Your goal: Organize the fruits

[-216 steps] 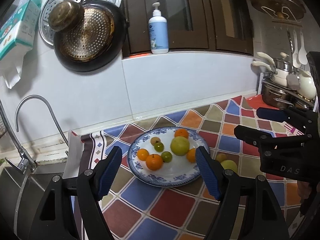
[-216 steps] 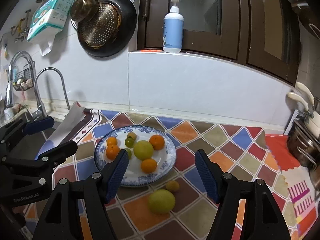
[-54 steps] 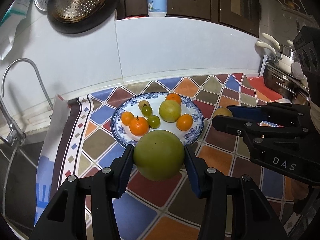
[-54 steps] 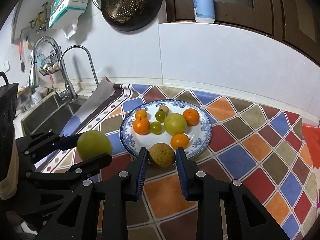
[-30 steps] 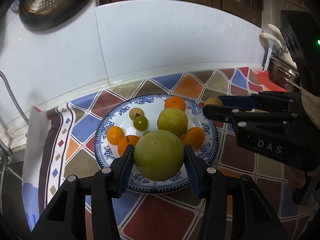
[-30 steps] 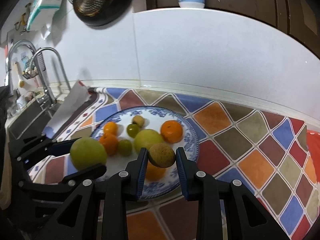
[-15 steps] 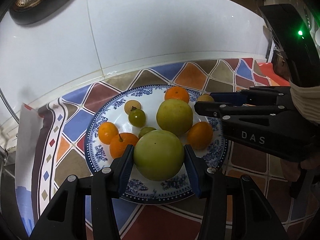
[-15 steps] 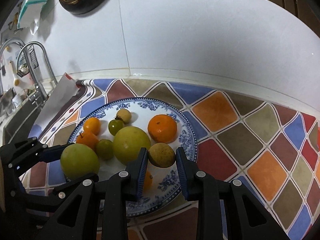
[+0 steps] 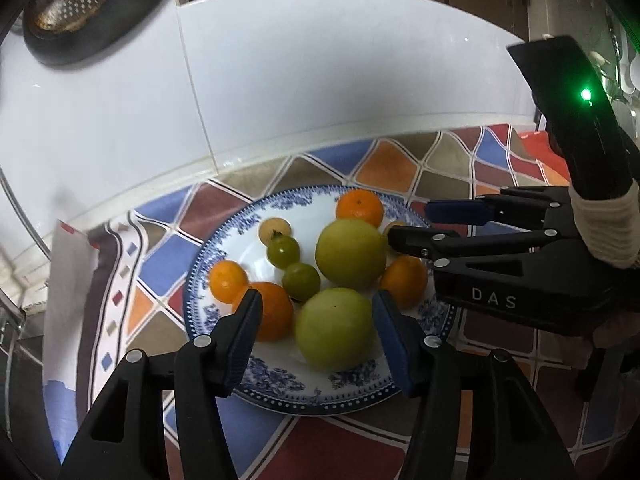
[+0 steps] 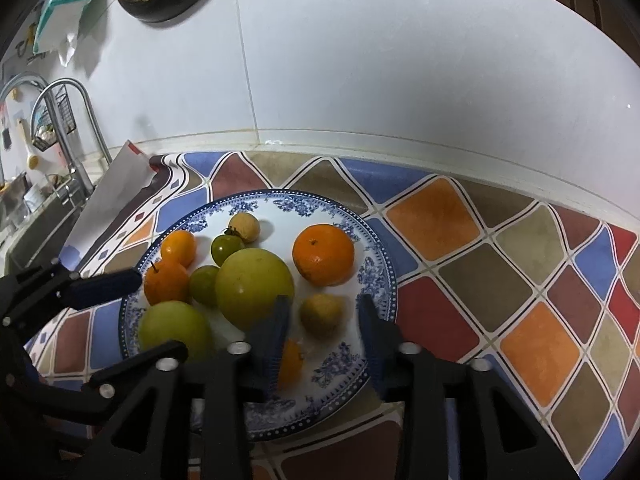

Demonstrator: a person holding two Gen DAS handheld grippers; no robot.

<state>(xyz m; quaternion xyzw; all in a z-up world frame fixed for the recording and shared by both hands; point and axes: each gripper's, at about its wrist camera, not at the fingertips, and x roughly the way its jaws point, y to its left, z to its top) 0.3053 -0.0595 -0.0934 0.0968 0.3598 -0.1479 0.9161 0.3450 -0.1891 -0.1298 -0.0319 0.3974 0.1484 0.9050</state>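
Observation:
A blue-and-white plate (image 9: 280,384) (image 10: 372,276) holds several oranges and green fruits. My left gripper (image 9: 316,328) is open, its pads apart on either side of a large green fruit (image 9: 334,336) that rests on the plate's near part; this fruit also shows in the right wrist view (image 10: 174,332). My right gripper (image 10: 320,320) is open around a small brownish-yellow fruit (image 10: 320,314) lying on the plate beside another large green fruit (image 10: 254,288). The right gripper also shows at the right of the left wrist view (image 9: 412,224).
The plate sits on a counter with a colourful diamond-pattern mat (image 10: 520,320). A white tiled wall (image 10: 400,60) stands close behind. A faucet and sink (image 10: 60,120) are at the left. A pan (image 9: 80,4) hangs on the wall above.
Both grippers have opened and let go of their fruits onto the plate. Both have come lower and closer to the plate.

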